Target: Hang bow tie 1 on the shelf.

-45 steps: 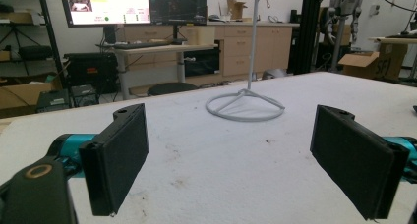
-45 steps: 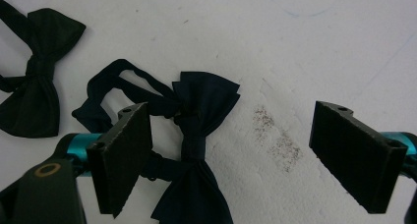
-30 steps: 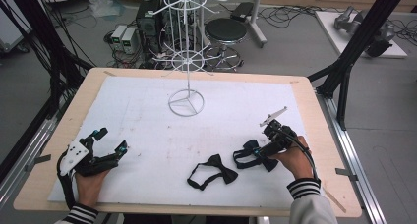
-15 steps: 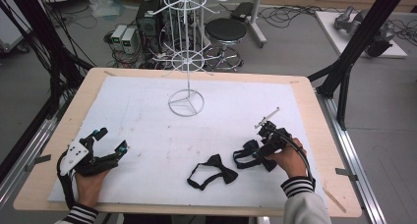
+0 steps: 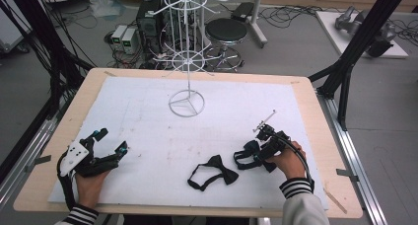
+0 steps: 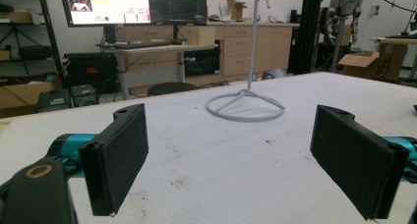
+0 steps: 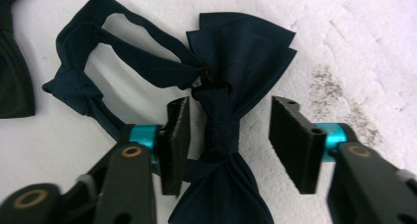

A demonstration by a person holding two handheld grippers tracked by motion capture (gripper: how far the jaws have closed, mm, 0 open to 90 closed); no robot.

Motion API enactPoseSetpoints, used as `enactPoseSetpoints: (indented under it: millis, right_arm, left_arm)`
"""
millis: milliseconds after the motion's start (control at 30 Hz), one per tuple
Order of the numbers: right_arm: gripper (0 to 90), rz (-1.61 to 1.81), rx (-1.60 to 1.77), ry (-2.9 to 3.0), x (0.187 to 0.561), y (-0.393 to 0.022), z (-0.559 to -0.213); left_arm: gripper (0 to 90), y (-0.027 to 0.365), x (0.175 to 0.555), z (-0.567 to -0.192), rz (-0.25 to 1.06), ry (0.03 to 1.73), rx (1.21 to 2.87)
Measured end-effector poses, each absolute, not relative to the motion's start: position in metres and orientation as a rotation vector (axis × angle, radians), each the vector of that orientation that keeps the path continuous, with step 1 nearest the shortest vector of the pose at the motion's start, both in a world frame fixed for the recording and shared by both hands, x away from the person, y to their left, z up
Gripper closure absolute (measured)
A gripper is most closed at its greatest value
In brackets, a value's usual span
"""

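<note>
your right gripper (image 7: 228,138) straddles the knot of a dark navy bow tie (image 7: 236,62) that lies flat on the white sheet (image 5: 162,136) covering the desk (image 5: 315,111). its jaws have just been closing in, and the knot sits between them: the left pad is at the knot's edge, whether touching you cannot tell from here, while the right pad stands off with a clear gap, so nothing is clamped yet. the bow tie is a smooth, slightly glossy fabric, its wings folded in soft pleats that fan out from a narrow wrapped centre band. a thin neck strap of the same cloth runs from the knot in a long loop and ends in a small knotted lump. relative to the white wire display stand (image 5: 186,104), this bow tie lies toward your side of the desk and off to the right. a second bow tie, black (image 5: 213,171), lies just beside it on the sheet, nearer the middle and almost straight in front of the stand's ring base, with its strap looped to the left.

your left gripper (image 5: 108,143) rests on the sheet well to the left of the stand, jaws spread wide with nothing between them.

no brand or label can be read on either bow tie; the screen text beyond the desk in the left gripper view is too small to make out
</note>
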State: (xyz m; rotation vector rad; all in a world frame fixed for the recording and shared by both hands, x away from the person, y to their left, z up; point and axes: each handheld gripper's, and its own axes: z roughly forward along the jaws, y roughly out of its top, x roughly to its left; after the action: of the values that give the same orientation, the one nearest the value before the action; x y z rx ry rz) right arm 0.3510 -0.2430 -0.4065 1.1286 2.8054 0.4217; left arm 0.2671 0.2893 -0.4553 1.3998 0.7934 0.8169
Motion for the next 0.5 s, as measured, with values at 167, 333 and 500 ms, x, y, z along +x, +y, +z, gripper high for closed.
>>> enactPoseSetpoints:
  millis: [167, 333, 500]
  right_arm:
    - [63.3, 0.389, 1.134, 2.811, 0.3509, -0.2418, -0.4084]
    - [68.5, 0.364, 1.126, 2.819, 0.3506, -0.24, -0.4095]
    - [73.8, 0.365, 1.124, 2.819, 0.3508, -0.2395, -0.4092]
  left_arm:
    - [14.9, 0.2892, 0.267, -0.4552, 0.817, 0.794, 1.4]
    - [14.9, 0.2893, 0.2672, -0.4553, 0.816, 0.793, 1.399]
    - [14.9, 0.2893, 0.2672, -0.4553, 0.816, 0.794, 1.399]
